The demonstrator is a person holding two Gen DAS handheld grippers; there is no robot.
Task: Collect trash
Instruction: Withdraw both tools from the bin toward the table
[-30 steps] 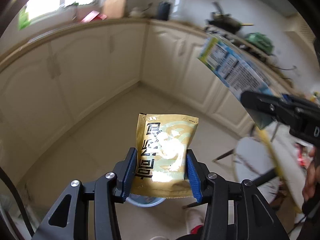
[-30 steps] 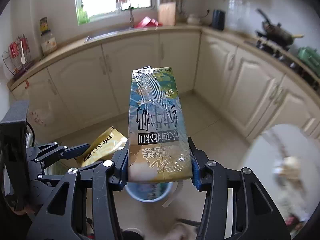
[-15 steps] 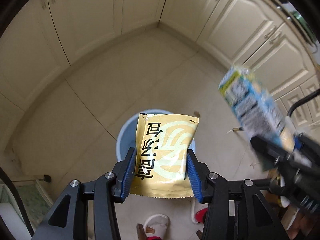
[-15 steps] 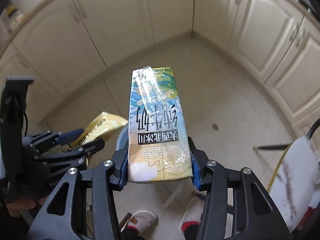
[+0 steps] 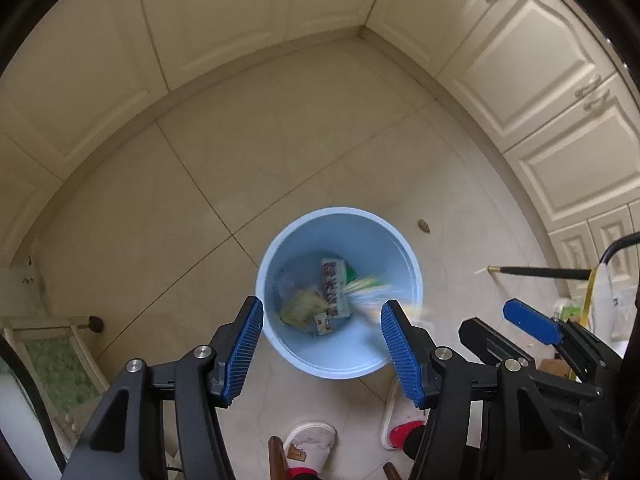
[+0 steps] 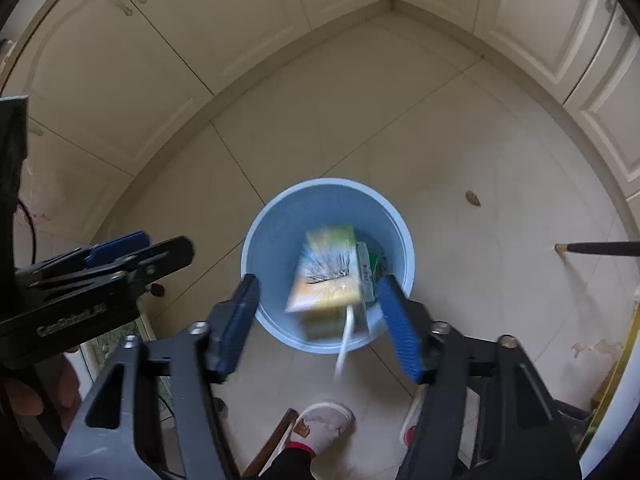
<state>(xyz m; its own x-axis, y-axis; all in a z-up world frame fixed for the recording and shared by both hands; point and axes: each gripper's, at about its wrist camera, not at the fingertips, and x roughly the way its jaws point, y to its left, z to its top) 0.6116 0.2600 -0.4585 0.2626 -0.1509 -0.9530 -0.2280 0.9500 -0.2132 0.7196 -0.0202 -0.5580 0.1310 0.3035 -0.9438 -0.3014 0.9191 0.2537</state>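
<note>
With both the left gripper (image 5: 322,344) and the right gripper (image 6: 318,322) spread wide and empty above the blue bin (image 6: 256,232), the blurred carton (image 6: 326,276) falling near its right wall could clip the rim and bounce onto the floor (image 6: 440,152).

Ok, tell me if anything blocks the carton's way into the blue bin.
Nothing visible does. The blurred carton is falling free between the open jaws of the right gripper, directly over the open mouth of the blue bin; other wrappers lie at the bottom.
</note>
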